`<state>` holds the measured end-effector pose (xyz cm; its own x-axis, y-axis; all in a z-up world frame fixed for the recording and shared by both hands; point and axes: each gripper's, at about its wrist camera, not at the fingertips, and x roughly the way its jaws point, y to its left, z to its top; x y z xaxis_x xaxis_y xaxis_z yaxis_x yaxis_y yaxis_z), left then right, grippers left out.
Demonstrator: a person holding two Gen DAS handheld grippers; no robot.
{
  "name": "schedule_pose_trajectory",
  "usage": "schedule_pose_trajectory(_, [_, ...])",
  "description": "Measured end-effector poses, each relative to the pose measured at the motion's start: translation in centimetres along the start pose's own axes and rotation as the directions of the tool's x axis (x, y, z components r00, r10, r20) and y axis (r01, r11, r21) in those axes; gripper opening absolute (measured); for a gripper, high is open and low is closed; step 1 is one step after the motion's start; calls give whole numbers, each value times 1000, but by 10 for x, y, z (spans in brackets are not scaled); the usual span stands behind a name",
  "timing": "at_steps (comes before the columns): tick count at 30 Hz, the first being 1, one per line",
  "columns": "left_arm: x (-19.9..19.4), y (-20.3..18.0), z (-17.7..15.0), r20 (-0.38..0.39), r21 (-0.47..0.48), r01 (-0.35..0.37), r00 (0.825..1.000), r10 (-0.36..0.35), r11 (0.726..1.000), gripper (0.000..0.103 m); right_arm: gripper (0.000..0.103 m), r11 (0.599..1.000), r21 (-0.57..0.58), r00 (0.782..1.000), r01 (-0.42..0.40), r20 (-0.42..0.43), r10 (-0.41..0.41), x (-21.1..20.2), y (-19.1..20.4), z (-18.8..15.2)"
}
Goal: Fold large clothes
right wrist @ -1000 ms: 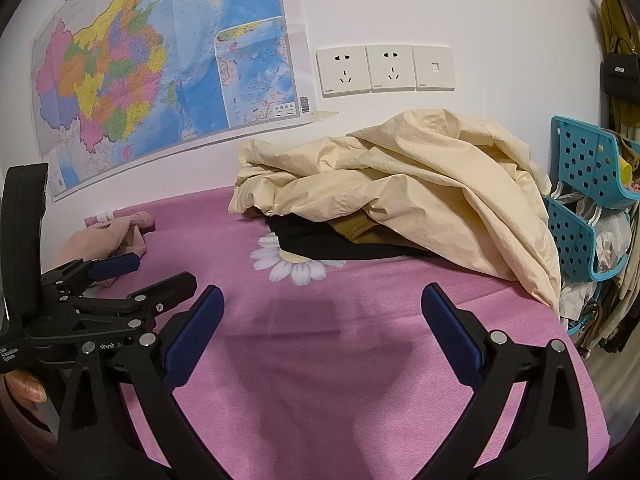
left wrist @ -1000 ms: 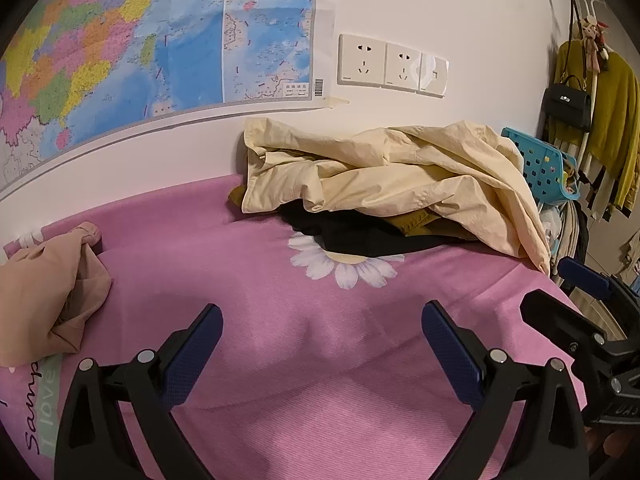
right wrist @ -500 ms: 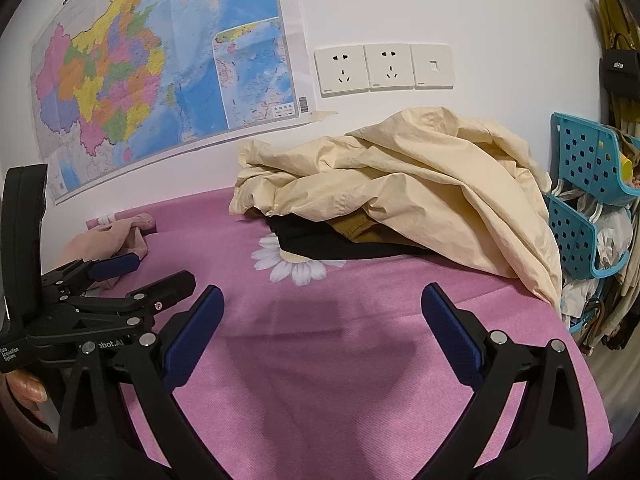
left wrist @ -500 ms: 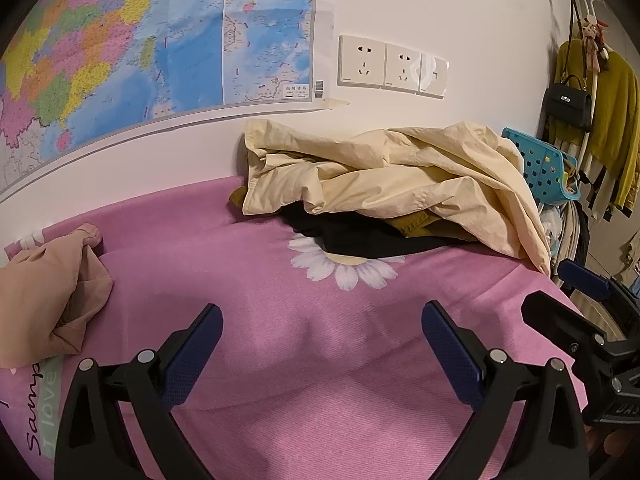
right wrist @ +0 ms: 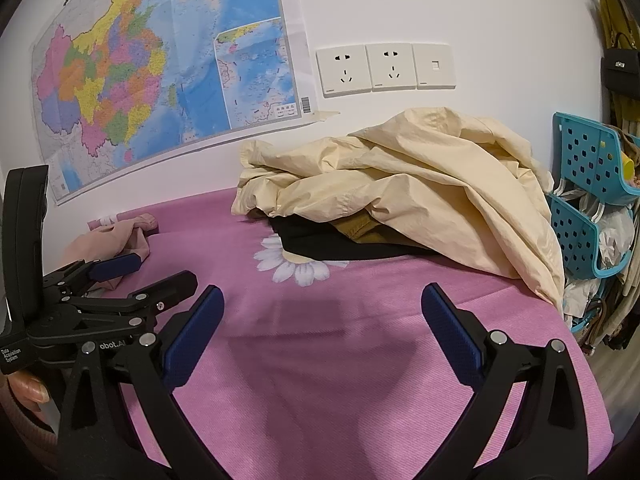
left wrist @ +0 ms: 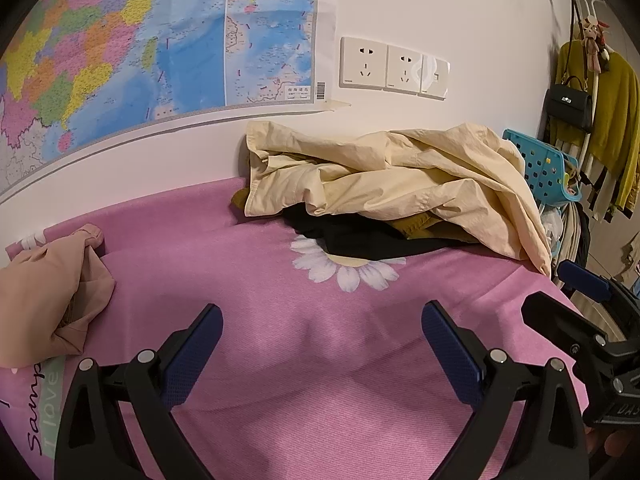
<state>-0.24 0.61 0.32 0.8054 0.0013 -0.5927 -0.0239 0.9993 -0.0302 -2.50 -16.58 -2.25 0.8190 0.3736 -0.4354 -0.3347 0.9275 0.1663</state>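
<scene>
Both grippers are hovering low over the pink bed sheet (left wrist: 304, 360), side by side, and neither is carrying anything. The left gripper (left wrist: 320, 336) is showing its jaws spread wide with bare sheet between them; the right gripper (right wrist: 322, 320) is sitting the same way, jaws wide apart and empty.

The target is lying straight ahead and off to the right: the cream jacket (left wrist: 400, 184) is heaped against the wall on top of a black garment (left wrist: 360, 240), well apart from both sets of pads. Its long axis is running left to right along the wall, with one end trailing down toward the bed's right edge (right wrist: 532, 264). That trailing end is looking nearer to the right gripper, so I'm judging the right side the likelier first reach. A crumpled peach garment (left wrist: 44, 292) is lying on the left, just beside the left gripper.
</scene>
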Motion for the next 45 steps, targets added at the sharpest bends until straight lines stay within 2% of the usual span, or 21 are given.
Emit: schedule_pose_trajectory(45, [8, -3, 0, -17, 5, -7, 1000, 7, 1000, 96, 97, 1000, 13, 1000, -10, 0, 10, 6, -5, 1])
